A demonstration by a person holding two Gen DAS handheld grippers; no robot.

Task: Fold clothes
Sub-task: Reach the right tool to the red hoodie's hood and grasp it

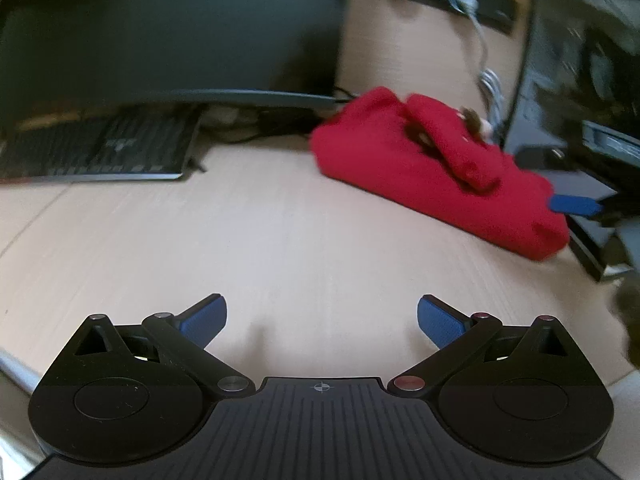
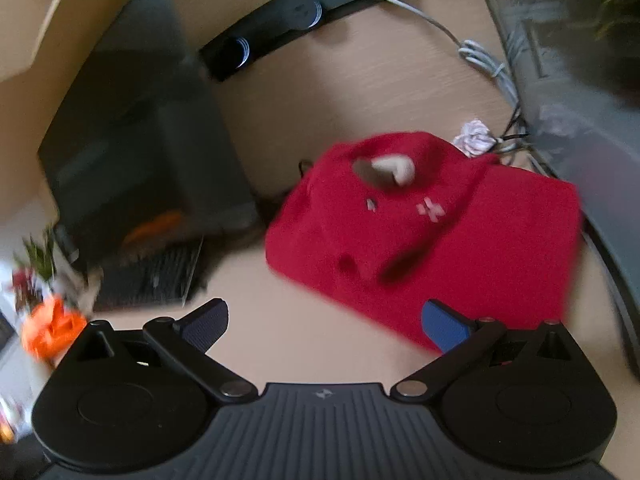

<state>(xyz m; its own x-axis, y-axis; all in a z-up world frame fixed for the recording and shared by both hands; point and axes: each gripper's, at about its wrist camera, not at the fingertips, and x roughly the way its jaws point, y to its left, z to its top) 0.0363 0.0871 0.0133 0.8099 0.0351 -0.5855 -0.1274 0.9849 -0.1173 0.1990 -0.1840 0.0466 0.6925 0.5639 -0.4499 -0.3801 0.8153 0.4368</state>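
My left hand-held gripper (image 1: 322,322) hovers over bare pale wood of the bench (image 1: 256,240), its two blue pads spread wide apart with nothing between them. The red garment (image 1: 432,176) lies folded into a thick, roughly rectangular bundle on the bench, well ahead of this gripper and off to its right, with one sleeve or flap lying diagonally across the top. Left of the garment stands a dark monitor (image 1: 160,28), and a black keyboard (image 1: 100,148) sits tucked below it. Behind the garment a white cable (image 1: 486,76) trails down from a black bar at the back of the bench. Right of the garment, just at its edge, I can see the blue fingertip of my other gripper. From the right wrist view, my right hand-held gripper (image 2: 324,326) is also open, fingers far apart and gripping nothing; its right blue pad (image 2: 446,330) sits over the near edge of the garment, though I cannot tell whether it touches the cloth. The garment's neckline shows a pale label, and small light marks dot its chest. Beyond the garment's far corner lies a crumpled pinkish scrap (image 2: 476,138). Far left of the garment, past the keyboard, something orange (image 2: 52,328) is blurred.
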